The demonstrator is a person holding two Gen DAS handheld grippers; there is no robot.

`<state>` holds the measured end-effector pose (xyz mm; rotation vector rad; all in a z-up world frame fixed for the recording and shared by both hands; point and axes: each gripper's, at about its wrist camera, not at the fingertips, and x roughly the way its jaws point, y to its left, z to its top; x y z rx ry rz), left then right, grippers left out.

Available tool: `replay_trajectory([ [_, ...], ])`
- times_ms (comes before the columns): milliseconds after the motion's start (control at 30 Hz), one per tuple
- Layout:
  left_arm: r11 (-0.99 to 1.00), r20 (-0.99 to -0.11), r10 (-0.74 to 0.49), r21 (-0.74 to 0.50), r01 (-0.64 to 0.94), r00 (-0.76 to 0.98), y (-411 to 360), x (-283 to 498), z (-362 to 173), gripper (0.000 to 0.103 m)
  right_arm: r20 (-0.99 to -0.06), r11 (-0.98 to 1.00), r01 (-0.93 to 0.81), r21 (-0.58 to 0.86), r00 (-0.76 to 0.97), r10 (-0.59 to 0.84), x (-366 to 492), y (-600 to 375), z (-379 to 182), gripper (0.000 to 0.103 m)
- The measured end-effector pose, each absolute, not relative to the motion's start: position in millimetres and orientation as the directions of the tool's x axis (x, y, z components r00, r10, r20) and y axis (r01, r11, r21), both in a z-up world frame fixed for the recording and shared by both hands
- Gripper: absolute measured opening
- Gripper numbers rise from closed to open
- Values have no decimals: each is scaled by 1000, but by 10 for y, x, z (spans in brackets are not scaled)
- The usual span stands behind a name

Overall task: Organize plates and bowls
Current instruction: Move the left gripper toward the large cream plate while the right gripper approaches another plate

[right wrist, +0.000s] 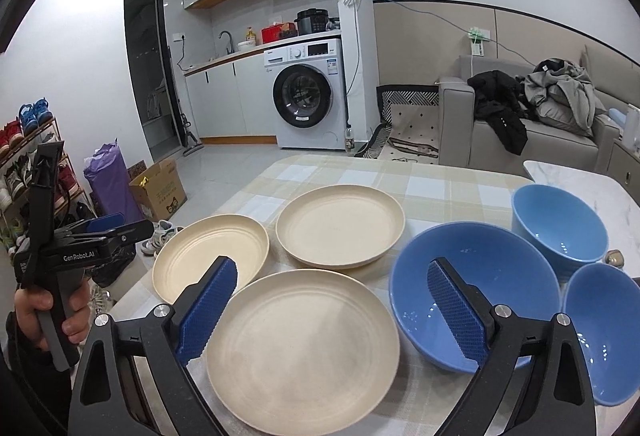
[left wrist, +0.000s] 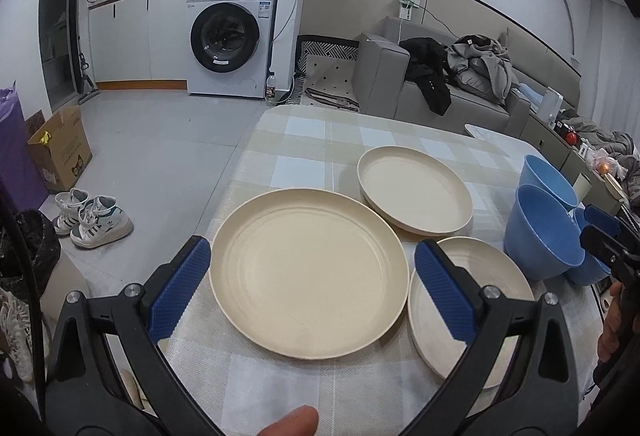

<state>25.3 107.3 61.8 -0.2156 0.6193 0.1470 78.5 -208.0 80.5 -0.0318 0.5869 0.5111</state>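
Nothing looks sorted yet: three cream plates and three blue bowls all lie apart on the checked surface [right wrist: 460, 188], none stacked on another.

The plates form a loose triangle. The near plate [right wrist: 302, 346] lies closest to the right tongs [right wrist: 334, 310], the left plate [right wrist: 210, 258] sits beside it toward the surface's left edge, and the far plate [right wrist: 340, 232] lies behind both. Their rims come close together, and in the left wrist view the far plate's rim seems to meet or slightly overlap the left plate's; whether they really touch I cannot tell.

The bowls are grouped on the right side: the big bowl [right wrist: 472, 292] just beside the near plate, the far bowl [right wrist: 560, 222] behind it, and the near bowl [right wrist: 604, 328] at the right edge. All stand upright and look empty.

Both tongs are spread wide and hold nothing. The left tongs [left wrist: 312, 288] hover over the left plate, which fills the gap between the blue pads in that view. The right tongs hover between the near plate and the big bowl.

As I judge it, the whole job remains: the plates to be gathered into one stack, the bowls nested into another, presumably smaller into larger
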Motion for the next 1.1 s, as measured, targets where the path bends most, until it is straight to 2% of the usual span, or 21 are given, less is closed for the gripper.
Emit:
replay_trajectory([
  [300, 964, -625, 94, -138, -228, 775, 1289, 498, 419, 102, -591, 862, -493, 119, 662, 461, 1039, -1772, 725, 88],
  [600, 952, -677, 86, -159, -260, 731, 1565, 729, 87, 102, -661, 836, -532, 132, 581, 475, 1254, -1346, 516, 74],
  [800, 937, -697, 64, -203, -282, 714, 1780, 818, -109, 98, -704, 825, -550, 128, 536, 466, 1419, -1092, 360, 73],
  [1100, 940, -728, 46, -200, -277, 684, 1809, 938, -293, 92, -750, 818, -558, 141, 478, 456, 1610, -872, 149, 68],
])
